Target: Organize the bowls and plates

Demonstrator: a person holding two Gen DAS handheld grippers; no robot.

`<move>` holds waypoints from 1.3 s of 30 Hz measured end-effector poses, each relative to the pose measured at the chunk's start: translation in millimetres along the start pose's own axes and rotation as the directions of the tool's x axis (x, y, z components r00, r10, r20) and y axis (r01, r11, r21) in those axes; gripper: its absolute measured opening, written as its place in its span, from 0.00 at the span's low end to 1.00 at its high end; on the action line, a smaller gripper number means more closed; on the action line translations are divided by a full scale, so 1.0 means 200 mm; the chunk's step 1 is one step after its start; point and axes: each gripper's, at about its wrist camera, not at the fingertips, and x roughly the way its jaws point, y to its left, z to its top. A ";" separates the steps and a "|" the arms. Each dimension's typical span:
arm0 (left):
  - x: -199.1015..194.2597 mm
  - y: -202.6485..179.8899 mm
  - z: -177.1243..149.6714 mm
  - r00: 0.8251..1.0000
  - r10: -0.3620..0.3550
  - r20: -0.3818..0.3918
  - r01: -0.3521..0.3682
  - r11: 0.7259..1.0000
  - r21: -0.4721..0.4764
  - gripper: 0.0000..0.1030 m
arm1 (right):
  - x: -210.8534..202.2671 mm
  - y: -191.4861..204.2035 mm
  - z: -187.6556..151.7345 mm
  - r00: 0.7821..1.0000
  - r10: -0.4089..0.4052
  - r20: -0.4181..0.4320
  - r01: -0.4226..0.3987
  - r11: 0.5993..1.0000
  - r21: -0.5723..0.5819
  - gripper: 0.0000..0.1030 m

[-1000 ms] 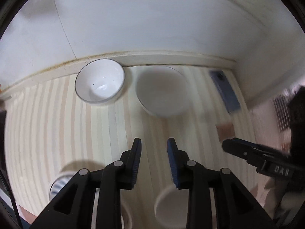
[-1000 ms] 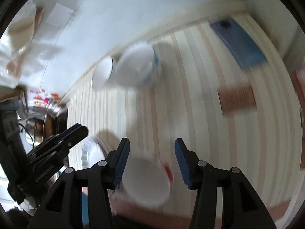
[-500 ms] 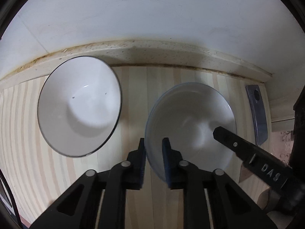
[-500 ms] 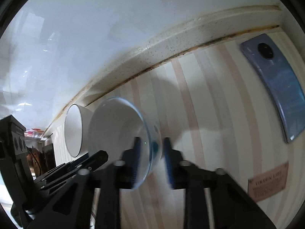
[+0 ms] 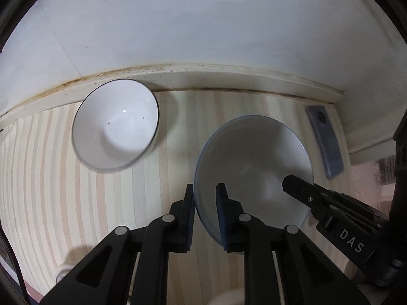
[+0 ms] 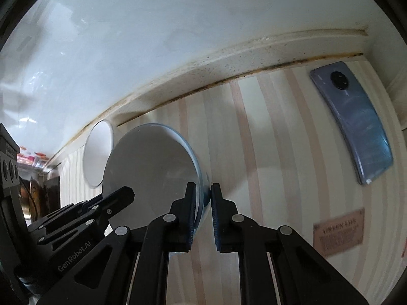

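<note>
A white bowl with a blue rim (image 5: 254, 162) is held by both grippers. My left gripper (image 5: 205, 198) is shut on its near-left rim. My right gripper (image 6: 203, 195) is shut on its right rim (image 6: 195, 162); in the left wrist view the right gripper's finger (image 5: 300, 190) reaches into the bowl from the right. A second white bowl with a dark rim (image 5: 115, 124) sits on the striped counter near the back wall, left of the held bowl. It also shows in the right wrist view (image 6: 98, 152), behind the held bowl.
A blue-grey phone (image 6: 356, 122) lies on the striped counter at the right, also seen in the left wrist view (image 5: 324, 137). A brown card (image 6: 338, 231) lies nearer on the right. The white wall and its stained ledge (image 5: 203, 76) close off the back.
Both grippers closed on the blue-rimmed bowl, having been open a second ago. The bowl has since shifted right and back from the wall, away from the dark-rimmed bowl.
</note>
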 end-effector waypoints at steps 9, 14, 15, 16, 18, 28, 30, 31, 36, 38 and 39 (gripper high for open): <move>-0.28 -0.06 -0.30 0.999 -0.041 0.029 0.040 0.998 0.049 0.13 | -0.32 0.06 -0.37 1.000 0.027 0.015 -0.027 0.999 -0.024 0.13; -0.39 -0.09 -0.44 0.998 -0.057 0.036 0.054 0.995 0.081 0.13 | -0.48 0.03 -0.59 0.999 0.042 0.008 -0.042 0.999 -0.010 0.13; -0.41 -0.09 -0.48 0.998 -0.059 0.034 0.056 0.994 0.089 0.13 | -0.49 0.03 -0.62 0.999 0.046 0.007 -0.046 0.999 -0.005 0.13; -0.43 -0.09 -0.52 0.997 -0.067 0.031 0.063 0.994 0.094 0.13 | -0.50 0.02 -0.65 0.999 0.051 0.006 -0.051 0.999 0.002 0.13; -0.45 -0.11 -0.56 0.997 -0.072 0.021 0.070 0.991 0.112 0.13 | -0.53 0.01 -0.72 0.999 0.054 0.003 -0.054 0.998 0.014 0.13; -0.30 -0.13 -0.73 0.997 -0.043 -0.061 0.052 0.986 0.157 0.13 | -0.45 -0.06 -0.96 0.996 0.040 -0.076 -0.036 0.998 0.055 0.13; -0.27 -0.13 -0.76 0.996 -0.039 -0.079 0.051 0.987 0.153 0.13 | -0.42 -0.08 -0.99 0.995 0.032 -0.094 -0.027 0.998 0.058 0.14; -0.25 -0.13 -0.77 0.996 -0.037 -0.086 0.050 0.987 0.154 0.13 | -0.41 -0.09 -0.98 0.995 0.032 -0.099 -0.026 0.998 0.059 0.14; -0.19 -0.13 -0.80 0.994 -0.020 -0.104 0.035 0.988 0.153 0.13 | -0.37 -0.11 -1.01 0.993 0.026 -0.116 -0.019 0.998 0.055 0.14; -0.18 -0.14 -0.81 0.994 -0.007 -0.109 0.024 0.987 0.160 0.13 | -0.36 -0.11 -1.02 0.992 0.026 -0.122 -0.020 0.998 0.054 0.15; -0.17 -0.15 -0.81 0.994 0.000 -0.113 0.019 0.986 0.165 0.13 | -0.35 -0.12 -1.02 0.992 0.027 -0.122 -0.020 0.998 0.058 0.15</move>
